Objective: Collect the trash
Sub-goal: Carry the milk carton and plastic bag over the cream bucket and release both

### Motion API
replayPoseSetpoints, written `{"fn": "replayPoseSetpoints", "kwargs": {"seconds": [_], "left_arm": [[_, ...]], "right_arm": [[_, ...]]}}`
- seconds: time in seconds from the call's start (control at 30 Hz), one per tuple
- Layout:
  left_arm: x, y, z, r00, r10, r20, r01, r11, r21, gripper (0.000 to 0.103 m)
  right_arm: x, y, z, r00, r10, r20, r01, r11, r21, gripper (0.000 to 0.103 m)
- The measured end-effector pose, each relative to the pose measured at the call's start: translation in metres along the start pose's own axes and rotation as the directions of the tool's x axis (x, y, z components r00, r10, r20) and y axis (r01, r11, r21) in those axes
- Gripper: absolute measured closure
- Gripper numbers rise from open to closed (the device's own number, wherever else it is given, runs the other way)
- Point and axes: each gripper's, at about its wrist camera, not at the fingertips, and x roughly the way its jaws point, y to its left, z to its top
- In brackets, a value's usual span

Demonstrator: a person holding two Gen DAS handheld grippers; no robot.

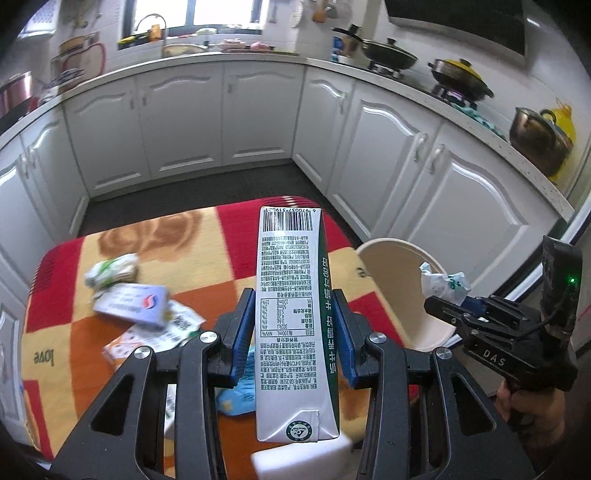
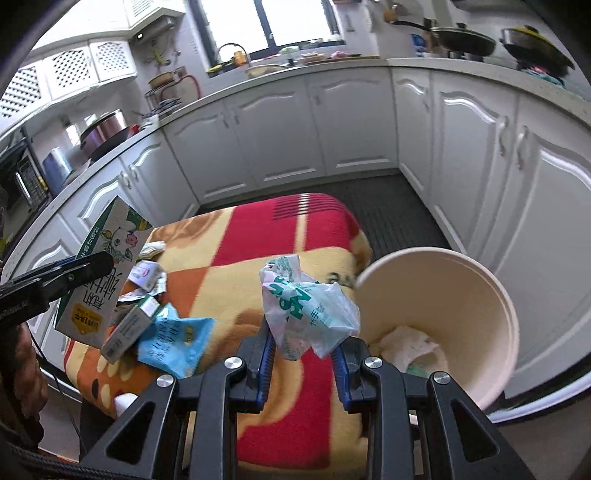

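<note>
Left wrist view: left tool (image 1: 293, 328) pinches milk carton (image 1: 291, 295) above the blanket-covered desk (image 1: 229, 266). Right tool (image 2: 303, 354) clamps crumpled plastic wrapper (image 2: 306, 306) just left of bin (image 2: 491, 295). Carry step; next, release over bin's mouth.

A home kitchen: white panelled cabinets (image 1: 258, 122) running under a pale counter (image 1: 388, 79), lidded pans on a gas hob (image 1: 391, 55), a curved tap (image 2: 231, 50) below the window (image 2: 291, 18), a yellow kettle (image 1: 559, 125), dark tiled floor (image 2: 388, 206).
</note>
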Motion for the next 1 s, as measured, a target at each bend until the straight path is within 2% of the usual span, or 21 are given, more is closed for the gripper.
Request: {"fn": "replayPoseSetpoints", "kwargs": {"seconds": [0.6, 1.0], "left_arm": [[0.055, -0.078, 0.021, 0.992, -0.096, -0.085, 0.103, 0.992, 0.078, 0.065], [0.093, -0.115, 0.026, 0.982, -0.121, -0.143, 0.136, 0.985, 0.105, 0.065]], "right_arm": [[-0.020, -0.074, -0.017, 0.995, -0.098, -0.011, 0.099, 0.989, 0.112, 0.076], [-0.015, -0.104, -0.028, 0.989, -0.140, -0.038, 0.145, 0.976, 0.163, 0.076]]}}
